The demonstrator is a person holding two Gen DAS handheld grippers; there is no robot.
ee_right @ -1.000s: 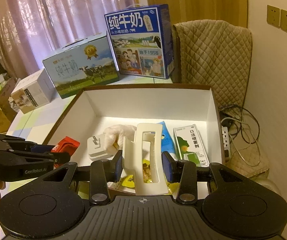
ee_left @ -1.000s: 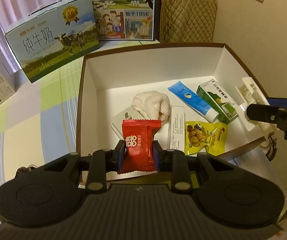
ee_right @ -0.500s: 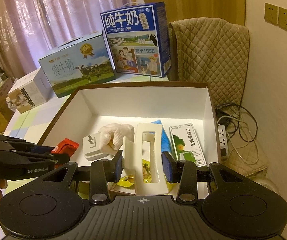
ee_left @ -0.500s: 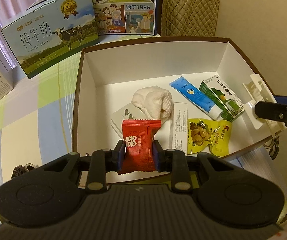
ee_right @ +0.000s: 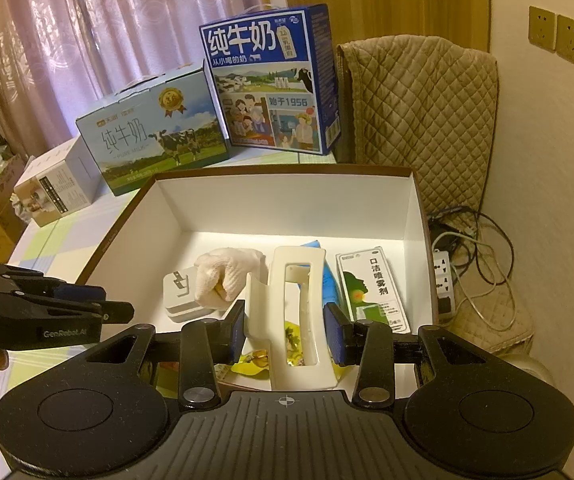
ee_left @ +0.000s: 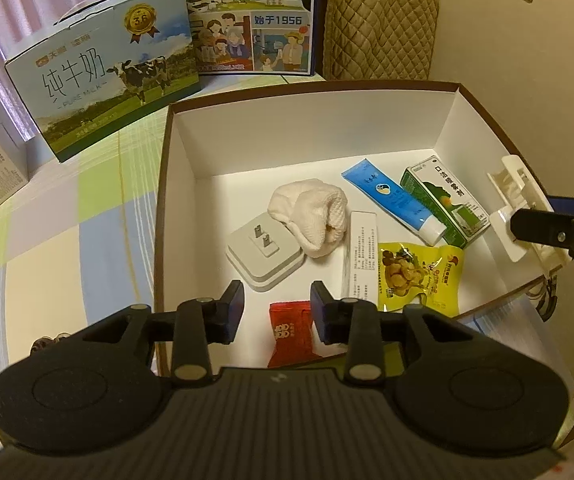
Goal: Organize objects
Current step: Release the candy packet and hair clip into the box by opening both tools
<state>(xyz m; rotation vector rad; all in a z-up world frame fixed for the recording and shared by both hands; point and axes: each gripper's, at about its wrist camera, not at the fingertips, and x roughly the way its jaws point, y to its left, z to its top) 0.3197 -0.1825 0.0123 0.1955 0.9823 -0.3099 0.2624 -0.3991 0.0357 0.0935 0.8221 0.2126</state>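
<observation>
A white-lined cardboard box [ee_left: 163,184] sits on the checked tablecloth. A red snack packet [ee_left: 291,330] lies inside it by the near wall, just below my left gripper [ee_left: 277,300], which is open and holds nothing. Near it in the box lie a white charger [ee_left: 263,256], a white cloth [ee_left: 311,212], a slim white box [ee_left: 361,252], a blue tube [ee_left: 391,200], a green-white carton [ee_left: 443,200] and a yellow snack packet [ee_left: 415,276]. My right gripper [ee_right: 285,322] is shut on a white hair clip [ee_right: 291,300], over the box's near right part.
Two milk cartons [ee_right: 151,132] [ee_right: 267,80] stand behind the box, with a small carton [ee_right: 51,192] to the left. A quilted chair back [ee_right: 419,112] and a power strip with cables [ee_right: 447,284] are to the right, by the wall.
My left gripper opened and let go of the red packet, which dropped to the box floor. The right gripper still holds the hair clip, with hardly any movement.
</observation>
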